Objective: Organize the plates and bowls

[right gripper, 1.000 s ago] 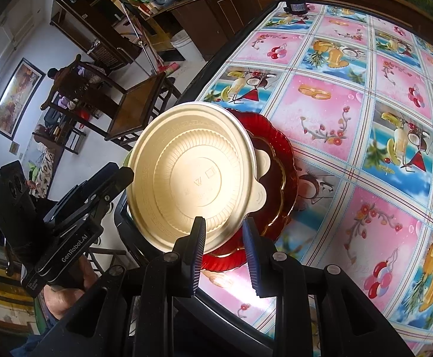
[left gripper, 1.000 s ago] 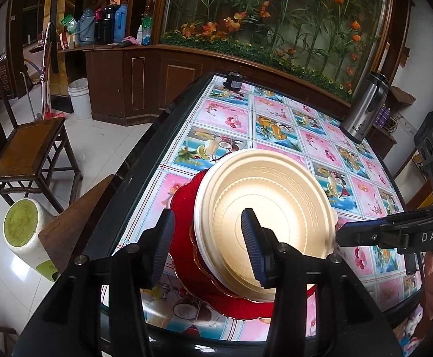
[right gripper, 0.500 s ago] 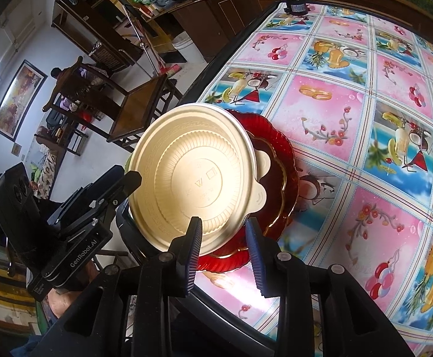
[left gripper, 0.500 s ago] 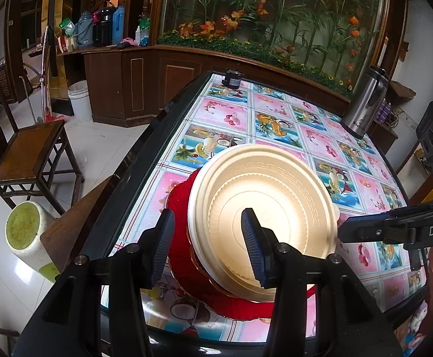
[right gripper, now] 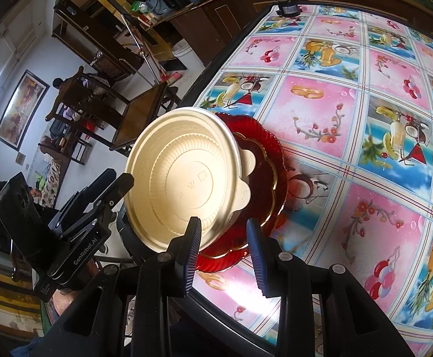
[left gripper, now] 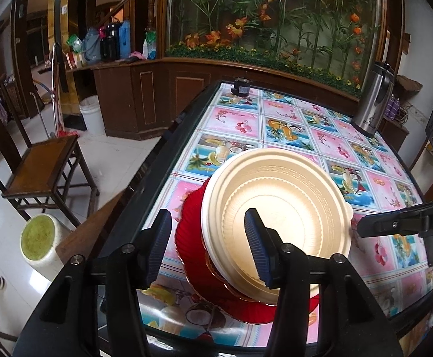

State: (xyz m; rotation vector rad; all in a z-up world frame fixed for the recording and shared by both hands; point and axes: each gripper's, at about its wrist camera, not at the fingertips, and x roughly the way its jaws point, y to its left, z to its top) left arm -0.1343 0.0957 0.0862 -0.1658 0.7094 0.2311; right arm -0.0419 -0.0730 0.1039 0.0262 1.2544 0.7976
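The gold bowl (left gripper: 279, 226) already sits on the red plates (left gripper: 192, 238) – both hand-held grippers, left (left gripper: 207, 247) and right (right gripper: 222, 250), are released; little seems left.

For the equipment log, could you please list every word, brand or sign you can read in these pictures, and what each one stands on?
"GenRobot.AI": on the black body of the left tongs, right wrist view.
"DA", cut off by the frame edge: on the right tongs, left wrist view.
Brand name on the steel thermos: too blurred to read.
Embossed marks inside the gold bowl: symbols, not legible.
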